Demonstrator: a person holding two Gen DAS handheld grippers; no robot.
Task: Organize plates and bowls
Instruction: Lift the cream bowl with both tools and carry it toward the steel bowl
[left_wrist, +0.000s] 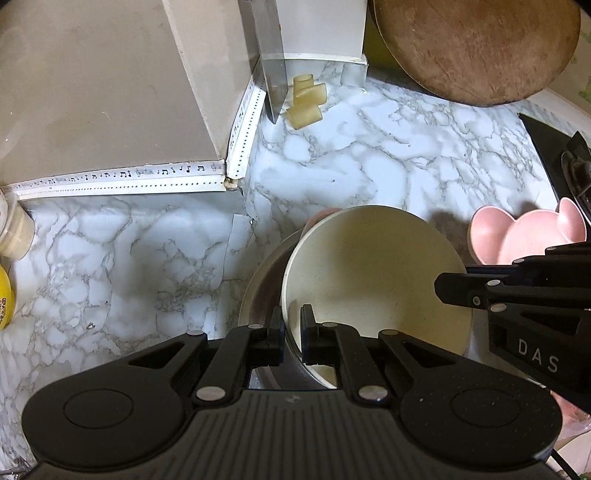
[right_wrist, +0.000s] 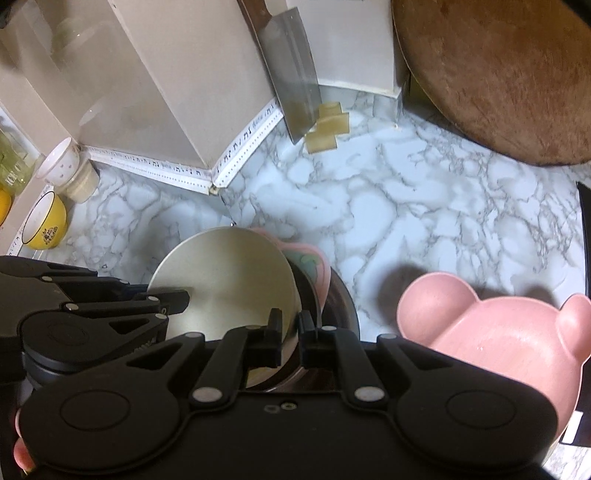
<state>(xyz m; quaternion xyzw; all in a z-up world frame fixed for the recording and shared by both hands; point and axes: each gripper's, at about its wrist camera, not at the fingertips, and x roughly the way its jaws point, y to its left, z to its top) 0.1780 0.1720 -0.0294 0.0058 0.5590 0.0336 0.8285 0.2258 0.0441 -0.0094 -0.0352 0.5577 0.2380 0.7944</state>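
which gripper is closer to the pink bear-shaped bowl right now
Right. The right gripper, clamped on the cream bowl's rim, sits next to the pink bear bowl; the left gripper grips the far rim.

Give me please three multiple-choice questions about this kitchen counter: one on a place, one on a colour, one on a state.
1. Where is the cleaver?
A) leaning upright at the back of the counter
B) flat on the wooden board
C) in the yellow cup

2. What colour is the bear-shaped dish?
A) yellow
B) pink
C) green

3. How are the left tongs and right tongs?
A) wide open
B) shut on the cream bowl's rim
C) shut on the cleaver

Answers: 1 A, its tip rests on the counter, blade upright; 2 B, plainly pink; 3 B, each pair pinches the rim.
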